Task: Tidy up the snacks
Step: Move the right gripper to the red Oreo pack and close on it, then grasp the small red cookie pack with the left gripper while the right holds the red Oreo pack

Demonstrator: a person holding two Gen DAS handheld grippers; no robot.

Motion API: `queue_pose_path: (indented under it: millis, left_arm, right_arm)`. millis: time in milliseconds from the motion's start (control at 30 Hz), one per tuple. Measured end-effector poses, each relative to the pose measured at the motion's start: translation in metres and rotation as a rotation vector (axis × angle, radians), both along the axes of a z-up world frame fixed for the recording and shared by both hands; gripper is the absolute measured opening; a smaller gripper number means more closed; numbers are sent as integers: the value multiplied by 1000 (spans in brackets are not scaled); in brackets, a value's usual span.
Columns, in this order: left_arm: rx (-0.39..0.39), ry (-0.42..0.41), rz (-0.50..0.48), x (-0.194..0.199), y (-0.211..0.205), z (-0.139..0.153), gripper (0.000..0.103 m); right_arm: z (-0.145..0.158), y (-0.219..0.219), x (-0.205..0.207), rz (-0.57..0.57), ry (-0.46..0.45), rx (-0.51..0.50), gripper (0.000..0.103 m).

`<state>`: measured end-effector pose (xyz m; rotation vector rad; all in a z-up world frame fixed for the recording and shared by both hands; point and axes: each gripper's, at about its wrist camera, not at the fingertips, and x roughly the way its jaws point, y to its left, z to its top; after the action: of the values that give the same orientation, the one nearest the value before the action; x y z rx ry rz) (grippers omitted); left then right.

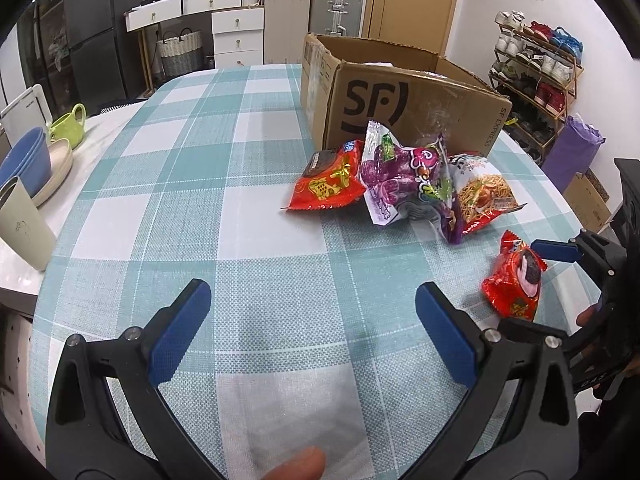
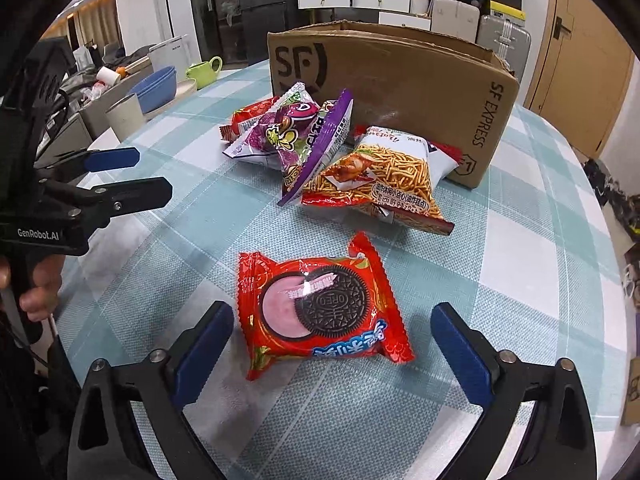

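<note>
Cardboard marks my goal: the SF box (image 2: 384, 92) stands on the counter (image 1: 200, 200), and every snack I can see lies outside it. My right hand-held gripper (image 2: 332, 344) is spread around the Oreo packet (image 2: 320, 308), in front of the box; my left hand-held gripper (image 1: 312, 328) is spread over bare cloth. A pile of snack bags (image 2: 320, 148) sits against the box. Its inside is hidden from me.

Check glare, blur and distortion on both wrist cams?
Right wrist: sharp, a small glare spot on the Oreo packet, edges bowed by fisheye. Left wrist: sharp too, the SF box curved by distortion, shiny wrappers on the snack pile, dark vignette corners.
</note>
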<state>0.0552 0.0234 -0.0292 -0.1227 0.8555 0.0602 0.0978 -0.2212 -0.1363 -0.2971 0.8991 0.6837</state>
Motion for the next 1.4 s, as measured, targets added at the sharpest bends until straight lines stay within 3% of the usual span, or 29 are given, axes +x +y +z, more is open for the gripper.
queue_pose_path:
  millis: [167, 200, 733, 1033, 1233, 1333, 1400]
  left_arm:
    - [-5, 6, 7, 2, 3, -3, 102]
    - [-8, 8, 10, 2, 4, -3, 102]
    - [-68, 14, 45, 29, 22, -9, 102]
    - [-87, -19, 67, 74, 33, 7, 102]
    - [-73, 6, 56, 104, 36, 3, 102]
    - [-103, 11, 54, 112, 39, -5, 97]
    - [-146, 25, 44, 115, 42, -12, 86]
  right_arm:
    - [5, -6, 2, -3, -3, 24, 53]
    - [7, -9, 3, -5, 0, 49, 51]
    - [63, -41, 28, -104, -113, 201, 49]
    - [63, -48, 42, -126, -118, 228, 49]
    - [59, -58, 49, -151, -106, 233, 49]
    - [59, -60, 50, -156, -107, 240, 49]
    - [59, -61, 50, -154, -108, 241, 49]
